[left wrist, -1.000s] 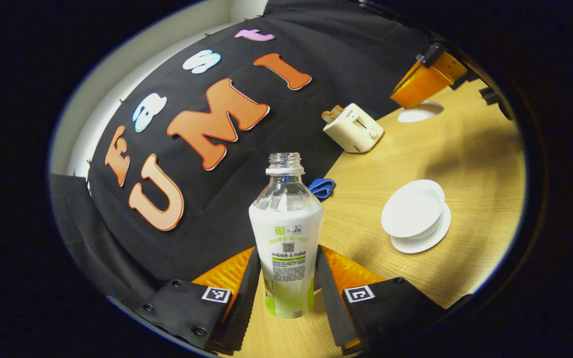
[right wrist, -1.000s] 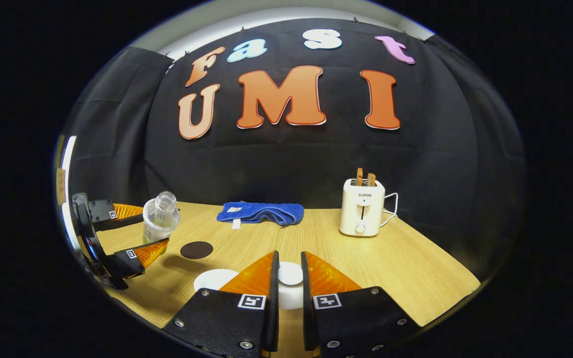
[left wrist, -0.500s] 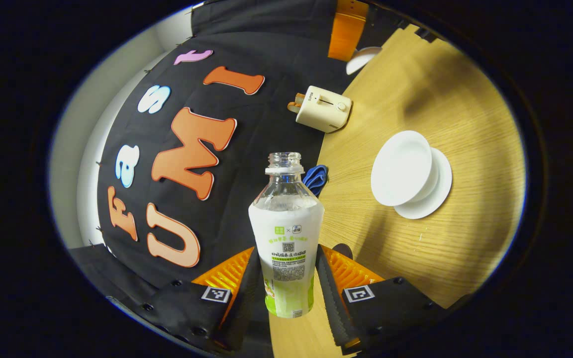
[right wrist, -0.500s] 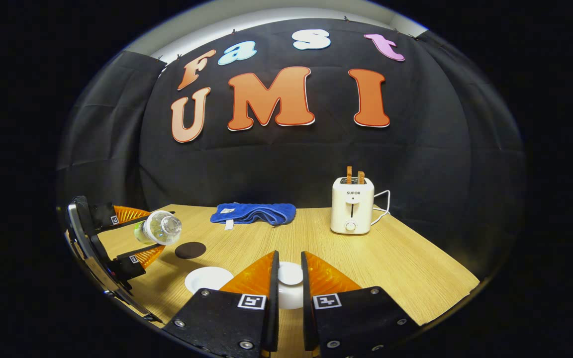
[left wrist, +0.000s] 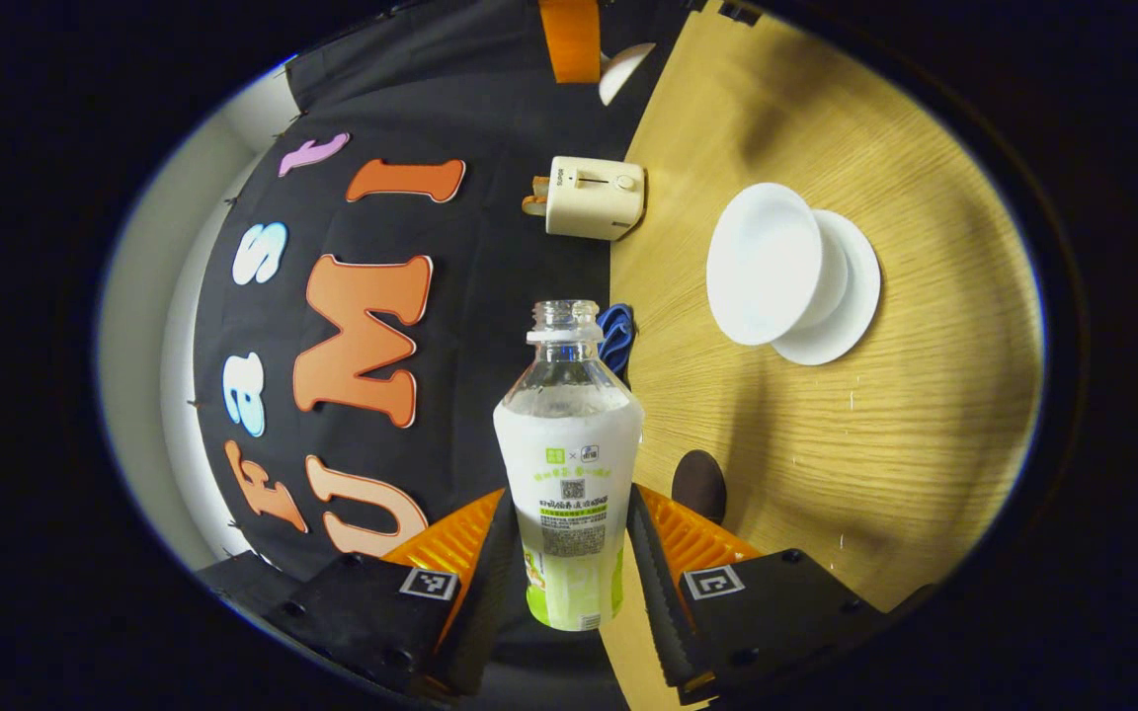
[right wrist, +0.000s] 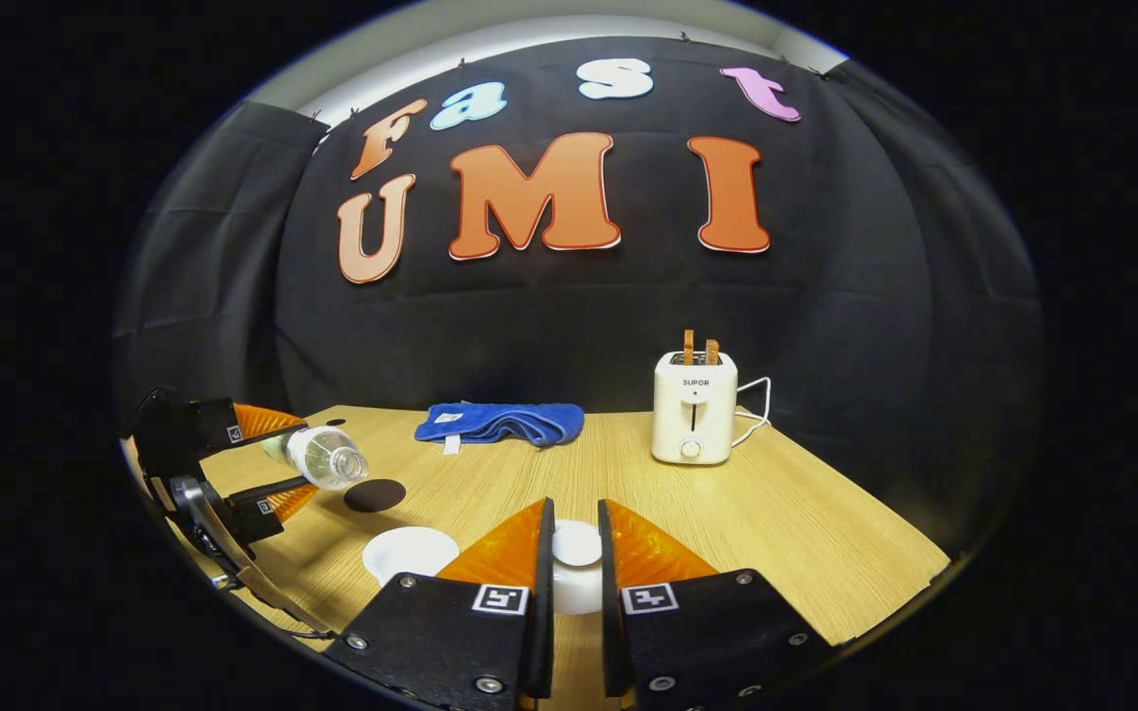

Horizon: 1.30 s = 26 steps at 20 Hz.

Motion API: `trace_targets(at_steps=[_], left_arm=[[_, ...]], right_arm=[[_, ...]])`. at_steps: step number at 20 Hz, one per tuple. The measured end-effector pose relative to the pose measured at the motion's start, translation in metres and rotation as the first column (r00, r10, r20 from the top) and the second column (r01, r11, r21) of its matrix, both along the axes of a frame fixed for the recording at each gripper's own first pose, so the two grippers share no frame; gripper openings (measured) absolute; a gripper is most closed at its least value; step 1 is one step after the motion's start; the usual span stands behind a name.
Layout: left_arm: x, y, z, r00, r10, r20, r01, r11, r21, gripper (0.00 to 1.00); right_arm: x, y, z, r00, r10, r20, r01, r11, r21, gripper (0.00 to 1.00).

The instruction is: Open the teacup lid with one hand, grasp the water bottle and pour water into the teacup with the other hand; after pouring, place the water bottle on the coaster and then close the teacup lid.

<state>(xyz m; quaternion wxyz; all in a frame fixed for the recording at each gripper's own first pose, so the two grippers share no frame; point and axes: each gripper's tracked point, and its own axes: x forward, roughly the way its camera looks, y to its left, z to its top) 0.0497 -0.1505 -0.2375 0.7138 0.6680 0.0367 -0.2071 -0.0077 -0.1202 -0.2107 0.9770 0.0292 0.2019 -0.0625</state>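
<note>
L gripper [left wrist: 569, 553] pinches the water bottle [left wrist: 569, 474] at its lower body, both fingers pressing; bottle uncapped, tipped near horizontal above the table [right wrist: 727, 523], mouth twd the open teacup [left wrist: 767, 262] on its saucer [left wrist: 851, 306]. R gripper [right wrist: 574, 568] clamps the teacup lid [right wrist: 576, 543], held up off the cup. Dark coaster [right wrist: 374, 495] lies near the cup; toaster [right wrist: 692, 407] and blue cloth [right wrist: 500, 423] at the back.

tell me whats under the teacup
A white saucer sits under the open teacup, its rim showing around the base. The saucer's middle is covered by the cup, and the wooden table lies beneath both.
</note>
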Motion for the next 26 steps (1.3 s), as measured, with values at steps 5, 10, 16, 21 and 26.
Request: trace_targets(at_steps=[5, 10, 16, 21, 26], left_arm=[[-0.001, 0.0, -0.002, 1.0, -0.027, 0.009, 0.026, 0.997, 0.068, 0.68], [-0.003, 0.0, 0.0, 0.998, -0.06, 0.019, 0.057, 0.989, 0.136, 0.67], [-0.003, 0.0, 0.006, 0.996, -0.083, 0.039, 0.074, 0.98, 0.186, 0.67], [-0.004, 0.001, 0.01, 0.994, -0.093, 0.048, 0.081, 0.975, 0.209, 0.67], [-0.002, 0.0, 0.013, 0.993, -0.102, 0.064, 0.085, 0.968, 0.236, 0.67]], right_arm=[[0.0, 0.004, -0.001, 1.0, 0.011, -0.004, -0.011, 1.0, -0.009, 0.2], [-0.001, 0.004, -0.001, 1.0, 0.015, -0.003, -0.015, 1.0, -0.013, 0.2], [-0.002, 0.003, -0.003, 1.0, 0.013, -0.007, -0.013, 1.0, -0.011, 0.2], [-0.002, 0.003, -0.004, 1.0, 0.017, -0.009, -0.018, 1.0, -0.017, 0.2], [-0.001, 0.008, -0.005, 0.999, 0.035, -0.008, -0.035, 0.999, -0.009, 0.2]])
